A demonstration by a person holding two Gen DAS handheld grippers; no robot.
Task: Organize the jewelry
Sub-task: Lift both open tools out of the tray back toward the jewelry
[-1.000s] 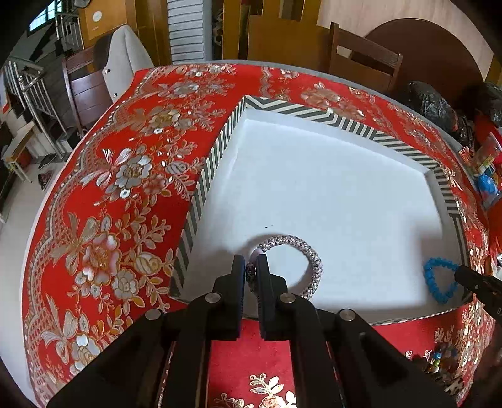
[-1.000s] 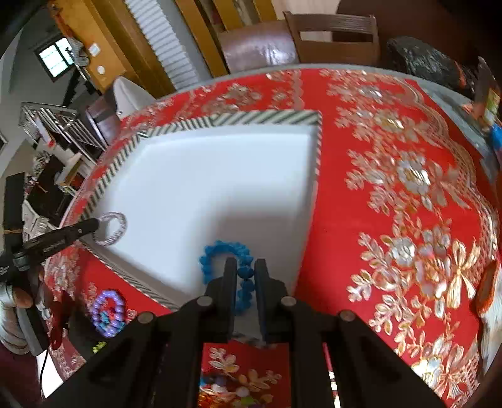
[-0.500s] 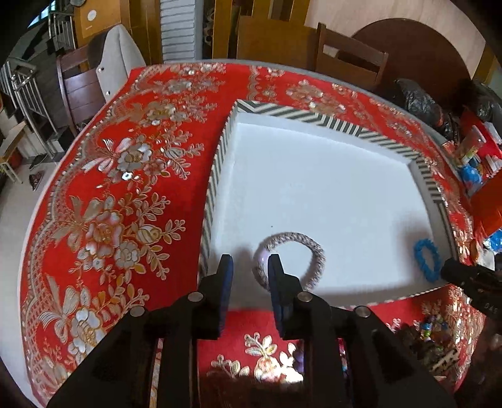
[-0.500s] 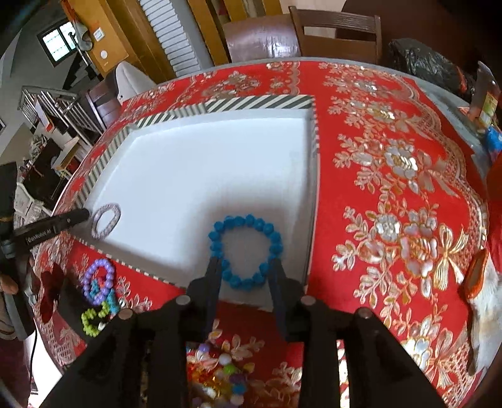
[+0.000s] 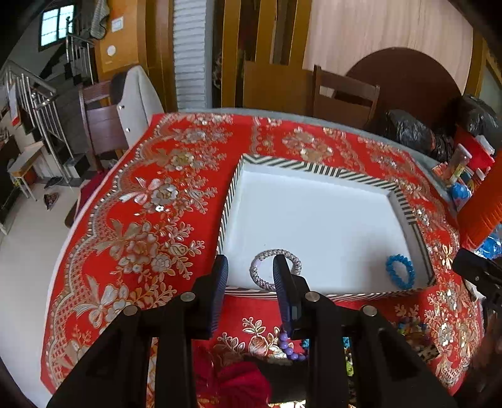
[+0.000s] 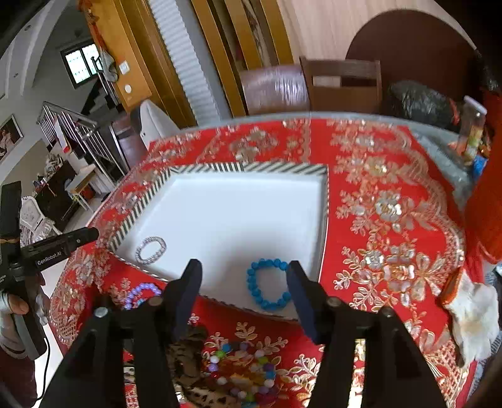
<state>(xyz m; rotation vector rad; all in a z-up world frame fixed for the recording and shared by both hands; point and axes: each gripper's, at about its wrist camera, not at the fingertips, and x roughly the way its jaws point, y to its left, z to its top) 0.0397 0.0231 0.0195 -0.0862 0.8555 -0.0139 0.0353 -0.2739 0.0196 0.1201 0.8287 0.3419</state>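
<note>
Two bracelets (image 5: 275, 269) in tray (image 5: 317, 171), both fingers (image 6: 191, 282) apart (right view shows bead pile (image 6: 241, 370))

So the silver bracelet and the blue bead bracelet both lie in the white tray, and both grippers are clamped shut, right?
Not quite: both grippers are open. The left gripper and right gripper show spread fingers in their wrist views. The silver bracelet and blue bead bracelet do lie in the white tray.

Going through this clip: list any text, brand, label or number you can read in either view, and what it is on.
"GenRobot.AI": white lettering on the side of the left tool, seen from the right wrist view.
Label on the bottle at the table's far right edge: too blurred to read.
White plates on the wooden door: too small to read.
Nothing else is legible.
</note>
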